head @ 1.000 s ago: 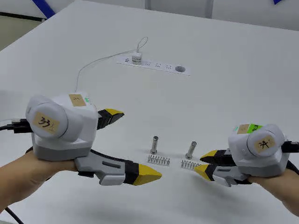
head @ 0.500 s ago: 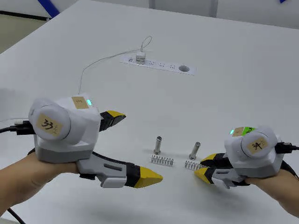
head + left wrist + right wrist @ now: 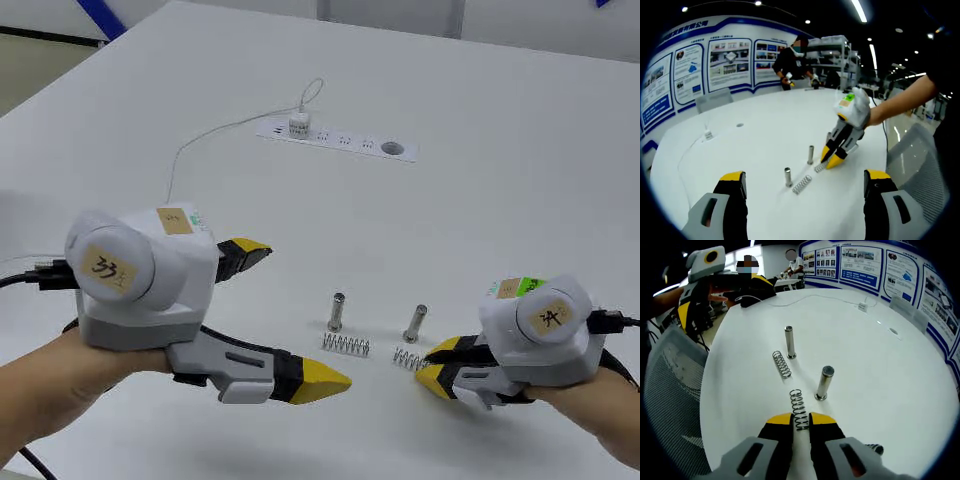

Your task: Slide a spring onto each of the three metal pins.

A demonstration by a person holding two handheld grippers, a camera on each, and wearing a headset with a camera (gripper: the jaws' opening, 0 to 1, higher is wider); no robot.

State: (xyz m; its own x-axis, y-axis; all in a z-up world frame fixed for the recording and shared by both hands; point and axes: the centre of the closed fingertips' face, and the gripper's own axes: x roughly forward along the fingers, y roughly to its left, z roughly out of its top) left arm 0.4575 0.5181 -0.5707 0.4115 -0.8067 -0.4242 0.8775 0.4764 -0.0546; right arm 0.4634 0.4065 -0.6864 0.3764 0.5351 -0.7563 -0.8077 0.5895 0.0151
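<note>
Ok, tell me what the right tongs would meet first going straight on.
The nearer spring: its end already lies between the right tongs, and it runs straight ahead. The nearer pin stands just right of that line, probably missed.

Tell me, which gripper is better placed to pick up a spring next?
Right. The right gripper has its jaws closed around one end of the near spring, which lies beside a metal pin. The left gripper hangs open, short of the other spring.
</note>
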